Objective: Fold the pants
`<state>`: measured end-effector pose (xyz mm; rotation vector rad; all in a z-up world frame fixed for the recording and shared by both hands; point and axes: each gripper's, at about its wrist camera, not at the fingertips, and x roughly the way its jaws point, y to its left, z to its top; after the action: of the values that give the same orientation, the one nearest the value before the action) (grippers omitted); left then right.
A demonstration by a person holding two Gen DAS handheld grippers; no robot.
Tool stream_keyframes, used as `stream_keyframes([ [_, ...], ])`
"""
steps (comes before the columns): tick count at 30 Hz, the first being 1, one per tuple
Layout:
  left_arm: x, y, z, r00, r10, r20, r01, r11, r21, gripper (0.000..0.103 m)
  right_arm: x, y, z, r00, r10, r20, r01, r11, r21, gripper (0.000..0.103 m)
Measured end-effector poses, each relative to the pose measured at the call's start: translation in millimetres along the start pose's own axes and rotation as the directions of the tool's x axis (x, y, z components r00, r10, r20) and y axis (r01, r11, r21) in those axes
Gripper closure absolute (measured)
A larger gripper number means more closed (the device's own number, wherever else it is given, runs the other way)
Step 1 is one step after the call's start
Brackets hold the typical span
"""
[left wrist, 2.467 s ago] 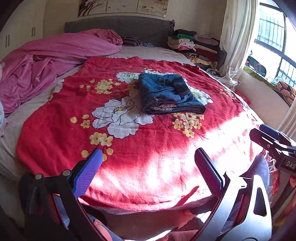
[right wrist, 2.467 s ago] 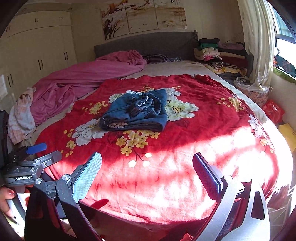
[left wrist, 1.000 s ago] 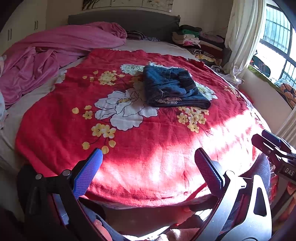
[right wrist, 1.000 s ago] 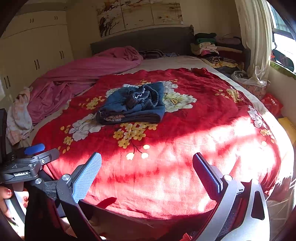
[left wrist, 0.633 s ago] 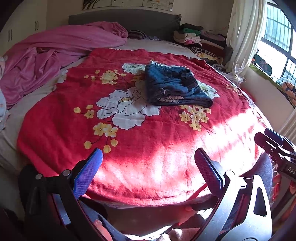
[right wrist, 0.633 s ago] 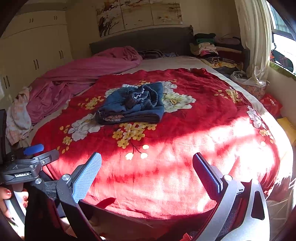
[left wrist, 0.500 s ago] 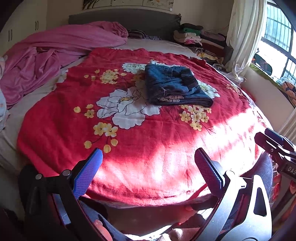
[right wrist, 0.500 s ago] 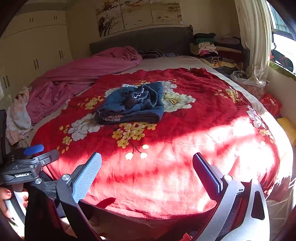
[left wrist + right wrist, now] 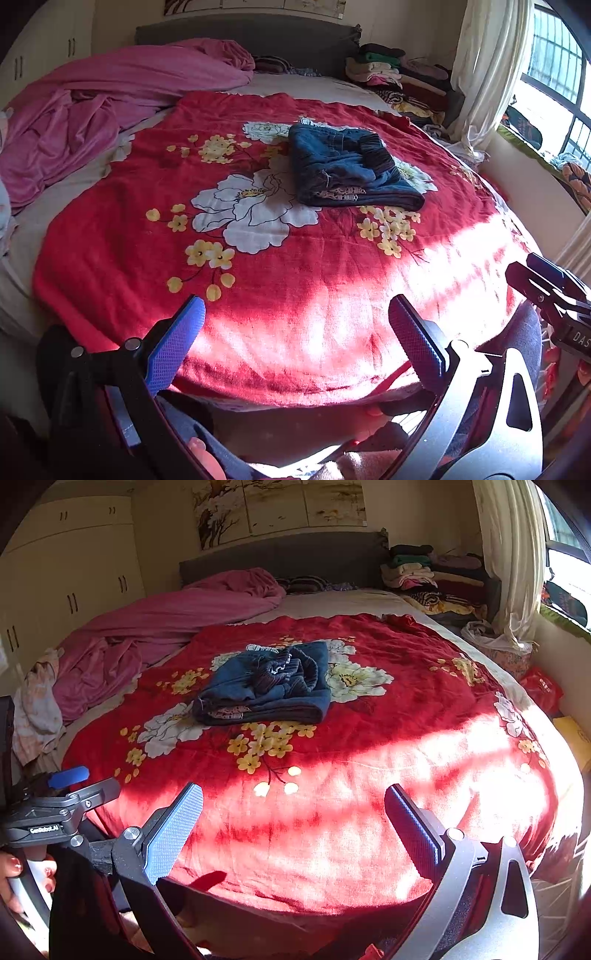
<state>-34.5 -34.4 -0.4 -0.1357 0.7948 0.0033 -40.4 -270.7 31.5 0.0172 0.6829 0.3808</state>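
Nearest to us, our left gripper (image 9: 295, 343) is held at the foot edge of the bed with its two blue-padded fingers (image 9: 173, 347) wide apart and nothing between them. Our right gripper (image 9: 293, 825) is held the same way, its fingers (image 9: 171, 830) also spread and holding nothing. In the right wrist view we see the left tool at the left border, with our left hand (image 9: 14, 878) on its handle.

Under both grippers lies the red blanket (image 9: 295, 295) with white and yellow flowers; its near part is in strong sunlight. Further on, near the middle of this blanket, lie the pants (image 9: 347, 173), dark blue and folded into a compact bundle, partly on a big white flower. They are well apart from both grippers.

Behind the blanket, on the left, a pink quilt (image 9: 110, 96) lies crumpled. At the far end we see the grey headboard (image 9: 295, 561), and beside it, on the right, a stack of folded clothes (image 9: 424, 572) near the curtain (image 9: 509, 554).
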Motion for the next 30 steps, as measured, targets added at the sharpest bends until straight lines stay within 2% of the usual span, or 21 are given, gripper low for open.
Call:
stream_keyframes([
  [30, 5.4, -1.8, -3.1, 0.999, 0.0, -0.036, 0.001, 1.0, 0.02, 0.01, 6.5, -2.7, -2.7, 1.0, -0.002, -0.01, 0.002, 1.0, 0.003, 0.005],
])
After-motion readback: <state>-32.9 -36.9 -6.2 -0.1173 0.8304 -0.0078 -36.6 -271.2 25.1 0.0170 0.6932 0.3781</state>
